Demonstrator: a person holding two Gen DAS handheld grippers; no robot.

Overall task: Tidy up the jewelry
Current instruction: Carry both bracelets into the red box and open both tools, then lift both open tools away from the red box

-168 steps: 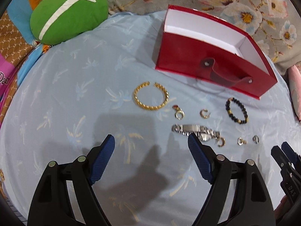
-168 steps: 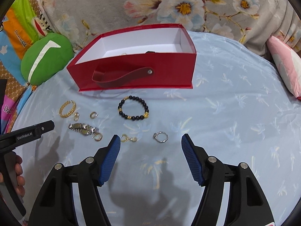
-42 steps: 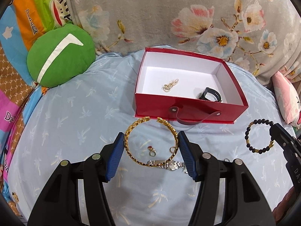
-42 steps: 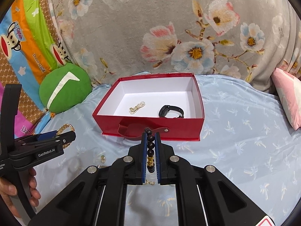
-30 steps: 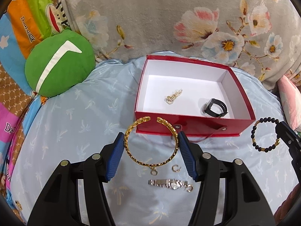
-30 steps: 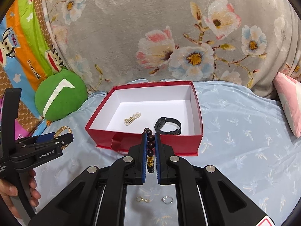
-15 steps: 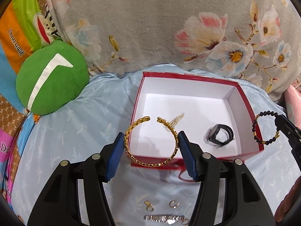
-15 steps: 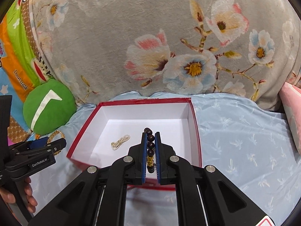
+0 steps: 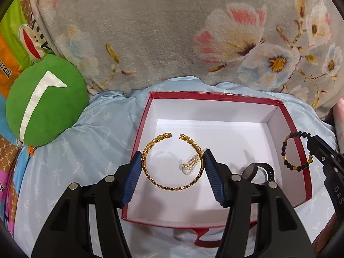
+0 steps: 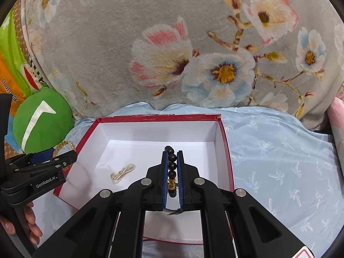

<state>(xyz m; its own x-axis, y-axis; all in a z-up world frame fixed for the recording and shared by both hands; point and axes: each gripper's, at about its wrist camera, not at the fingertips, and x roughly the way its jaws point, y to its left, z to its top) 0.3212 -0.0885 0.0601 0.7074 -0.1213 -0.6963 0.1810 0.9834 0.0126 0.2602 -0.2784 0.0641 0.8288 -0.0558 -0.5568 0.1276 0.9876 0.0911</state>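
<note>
blue ribbed pads of the left gripper (image 9: 173, 161) press on either side of a gold bangle (image 9: 172, 161), its gap turned away from the camera, holding it above the white inside of the red box (image 9: 215, 95). under the bangle a small pearl chain (image 9: 190, 164) lies on the box floor, and to its right a black watch (image 9: 258, 171) rests near the right wall. the right gripper (image 10: 172, 152) is pressed together on a dark bead bracelet (image 10: 172, 167), seen edge-on between its pads, over the box; in the left wrist view the bracelet (image 9: 297, 151) hangs as a ring over the box's right wall. the box sits on a light blue sheet (image 10: 279, 150). a green cushion (image 9: 45, 101) lies to the left, a grey flowered blanket (image 10: 172, 43) behind. fingers (image 10: 32, 221) of a hand grip the left gripper's handle.
</note>
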